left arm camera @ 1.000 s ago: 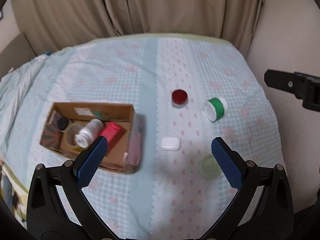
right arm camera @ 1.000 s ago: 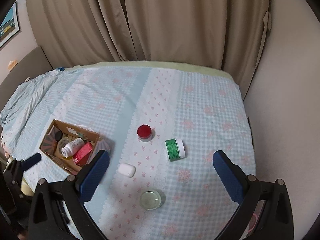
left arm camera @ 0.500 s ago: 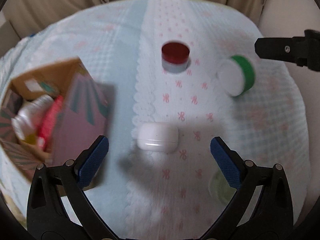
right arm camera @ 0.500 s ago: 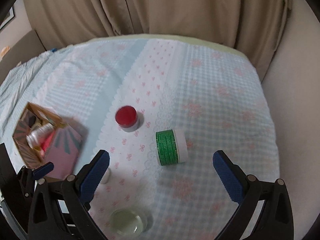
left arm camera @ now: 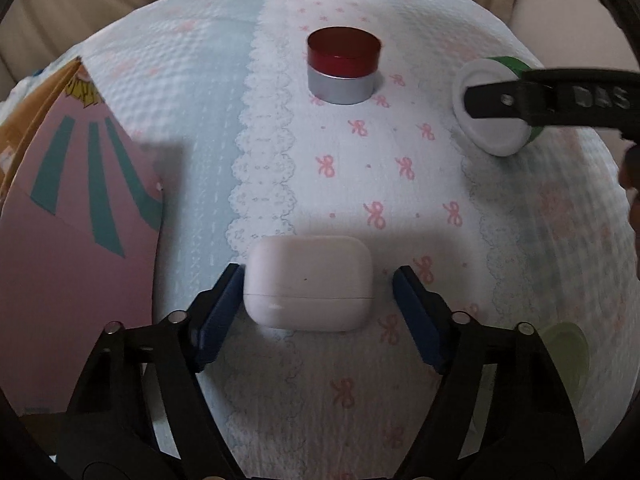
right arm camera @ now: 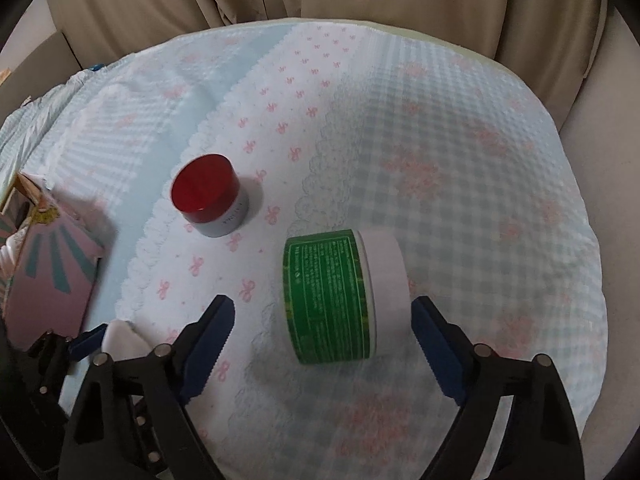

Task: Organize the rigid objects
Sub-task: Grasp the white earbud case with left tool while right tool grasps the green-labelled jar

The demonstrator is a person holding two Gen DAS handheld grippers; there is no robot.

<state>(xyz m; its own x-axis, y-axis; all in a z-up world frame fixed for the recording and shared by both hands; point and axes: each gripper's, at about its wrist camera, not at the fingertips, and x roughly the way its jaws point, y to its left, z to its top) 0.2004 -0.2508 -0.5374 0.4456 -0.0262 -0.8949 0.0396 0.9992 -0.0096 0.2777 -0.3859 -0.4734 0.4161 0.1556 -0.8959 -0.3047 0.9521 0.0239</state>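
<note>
While the left gripper [left arm camera: 318, 280] straddles the white case [left arm camera: 309, 282] on the bedspread [left arm camera: 400, 200], fingers spread, the right gripper [right arm camera: 322, 320] brackets the green jar [right arm camera: 332, 294], also unclosed.

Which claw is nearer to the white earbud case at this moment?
Left. The left claw straddles the white earbud case, one finger touching or nearly so, the other short of it. The right claw is off at the green jar.
</note>
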